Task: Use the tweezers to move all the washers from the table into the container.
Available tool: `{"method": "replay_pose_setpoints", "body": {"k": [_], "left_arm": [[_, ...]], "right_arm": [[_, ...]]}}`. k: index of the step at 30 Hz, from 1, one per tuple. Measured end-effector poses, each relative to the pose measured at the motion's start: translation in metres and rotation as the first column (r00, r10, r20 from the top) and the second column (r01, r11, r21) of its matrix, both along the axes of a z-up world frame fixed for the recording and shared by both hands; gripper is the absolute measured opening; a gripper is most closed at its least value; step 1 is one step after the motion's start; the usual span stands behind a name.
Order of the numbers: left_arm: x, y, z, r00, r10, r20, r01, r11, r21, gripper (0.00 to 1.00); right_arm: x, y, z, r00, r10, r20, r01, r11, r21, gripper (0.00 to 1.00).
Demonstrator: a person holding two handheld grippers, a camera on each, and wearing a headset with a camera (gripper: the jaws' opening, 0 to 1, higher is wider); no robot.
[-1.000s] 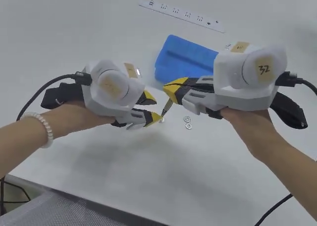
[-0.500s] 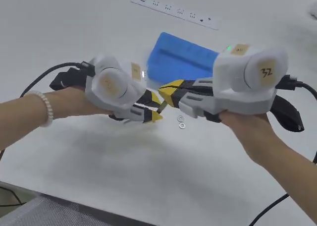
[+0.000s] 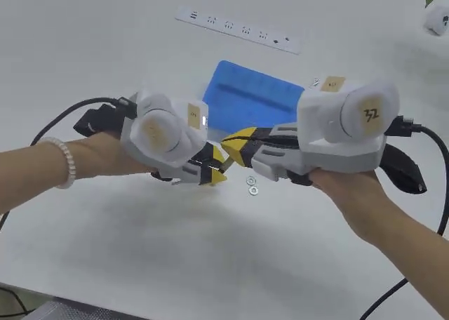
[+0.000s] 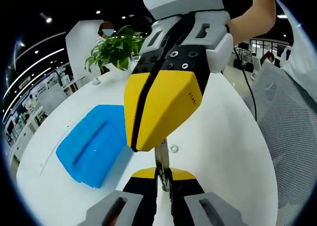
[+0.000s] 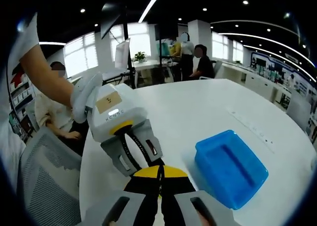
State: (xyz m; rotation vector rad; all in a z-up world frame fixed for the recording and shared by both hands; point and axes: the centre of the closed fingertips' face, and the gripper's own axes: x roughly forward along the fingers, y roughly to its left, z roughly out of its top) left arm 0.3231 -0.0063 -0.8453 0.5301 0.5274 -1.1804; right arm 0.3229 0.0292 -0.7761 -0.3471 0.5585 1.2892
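My R claw (image 3: 229, 139) clenched on tweezers (image 4: 162, 159); my L claw (image 3: 216, 172) pinching their tip, frame ctr. Two washers (image 3: 252, 186) on surface (image 3: 210, 257), just right of claws. Container (image 3: 252, 99) upper ctr.

Bright, even ceiling light; soft shadows on the white table (image 3: 210, 264); left gripper (image 3: 216, 174) slightly blurred.

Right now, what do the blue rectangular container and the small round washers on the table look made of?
Blue rectangular container: likely moulded plastic, with matte, uniform colour and rounded edges. Small round washers: probably metal, grey with a slight shine, though too small to be sure.
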Motion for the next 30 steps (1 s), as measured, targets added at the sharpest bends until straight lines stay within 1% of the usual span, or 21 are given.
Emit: {"method": "replay_pose_setpoints", "body": {"k": [1, 3, 5, 7, 8, 10, 11, 12, 13, 14, 16, 18, 20, 21, 22, 23, 25, 28, 30], "left_arm": [[0.001, 0.001, 0.002, 1.0, 0.011, 0.01, -0.011, 1.0, 0.002, 0.04], [0.003, 0.001, 0.009, 1.0, 0.019, 0.01, -0.02, 1.0, 0.003, 0.04], [0.007, 0.002, 0.016, 0.999, 0.025, 0.037, -0.025, 1.0, 0.016, 0.04], [0.011, 0.001, 0.024, 0.998, 0.031, 0.048, -0.032, 0.999, 0.019, 0.04], [0.014, 0.001, 0.029, 0.998, 0.034, 0.059, -0.035, 0.999, 0.02, 0.04], [0.017, 0.0, 0.036, 0.997, 0.029, 0.072, -0.031, 0.999, 0.025, 0.04], [0.021, -0.001, 0.042, 0.996, 0.03, 0.086, -0.032, 0.999, 0.027, 0.04], [0.024, -0.002, 0.046, 0.995, 0.03, 0.097, -0.033, 0.999, 0.03, 0.04], [0.029, -0.002, 0.052, 0.993, 0.035, 0.109, -0.039, 0.999, 0.034, 0.04], [0.032, -0.003, 0.056, 0.993, 0.036, 0.114, -0.04, 0.999, 0.035, 0.04], [0.039, -0.005, 0.064, 0.992, 0.038, 0.118, -0.043, 0.998, 0.035, 0.04], [0.048, -0.007, 0.07, 0.989, 0.034, 0.141, -0.041, 0.998, 0.049, 0.04], [0.057, -0.01, 0.075, 0.988, 0.035, 0.149, -0.044, 0.997, 0.056, 0.04], [0.059, -0.011, 0.076, 0.988, 0.034, 0.151, -0.043, 0.997, 0.057, 0.04], [0.065, -0.011, 0.078, 0.987, 0.033, 0.154, -0.043, 0.997, 0.06, 0.04], [0.069, -0.011, 0.079, 0.987, 0.035, 0.154, -0.044, 0.997, 0.061, 0.04], [0.077, -0.013, 0.081, 0.988, 0.041, 0.146, -0.05, 0.997, 0.057, 0.04], [0.089, -0.015, 0.081, 0.986, 0.043, 0.16, -0.055, 0.996, 0.074, 0.04], [0.096, -0.016, 0.079, 0.986, 0.046, 0.16, -0.059, 0.995, 0.075, 0.04]], "right_arm": [[0.0, 0.001, 0.004, 1.0, -0.003, 0.004, 0.003, 1.0, 0.008, 0.0], [0.001, 0.001, 0.01, 1.0, -0.001, 0.017, 0.001, 1.0, 0.013, 0.0], [0.002, 0.002, 0.017, 0.999, -0.002, 0.035, 0.001, 1.0, 0.022, 0.0], [0.005, 0.001, 0.025, 0.999, -0.01, 0.05, 0.009, 0.999, 0.03, 0.0], [0.007, 0.001, 0.031, 0.998, -0.017, 0.063, 0.015, 0.999, 0.037, 0.0], [0.011, -0.001, 0.04, 0.997, -0.026, 0.079, 0.022, 0.999, 0.041, 0.0], [0.012, -0.001, 0.041, 0.996, -0.028, 0.083, 0.024, 0.999, 0.042, 0.0], [0.015, -0.002, 0.048, 0.994, -0.033, 0.104, 0.028, 0.998, 0.049, 0.0], [0.018, -0.002, 0.052, 0.993, -0.037, 0.111, 0.032, 0.998, 0.053, 0.0], [0.021, -0.003, 0.058, 0.991, -0.04, 0.126, 0.033, 0.998, 0.056, 0.0], [0.028, -0.005, 0.066, 0.989, -0.049, 0.139, 0.04, 0.997, 0.062, 0.0], [0.035, -0.006, 0.073, 0.986, -0.054, 0.161, 0.045, 0.997, 0.062, 0.0], [0.041, -0.007, 0.077, 0.982, -0.062, 0.177, 0.052, 0.997, 0.062, 0.0], [0.045, -0.007, 0.08, 0.98, -0.066, 0.186, 0.055, 0.996, 0.064, 0.0], [0.049, -0.007, 0.081, 0.979, -0.069, 0.191, 0.058, 0.996, 0.063, 0.0], [0.054, -0.008, 0.083, 0.977, -0.071, 0.202, 0.06, 0.996, 0.06, 0.0], [0.061, -0.008, 0.086, 0.975, -0.077, 0.21, 0.066, 0.996, 0.061, 0.0], [0.075, -0.01, 0.086, 0.973, -0.085, 0.216, 0.073, 0.995, 0.062, 0.0], [0.082, -0.01, 0.082, 0.971, -0.091, 0.223, 0.081, 0.995, 0.055, 0.0]]}}
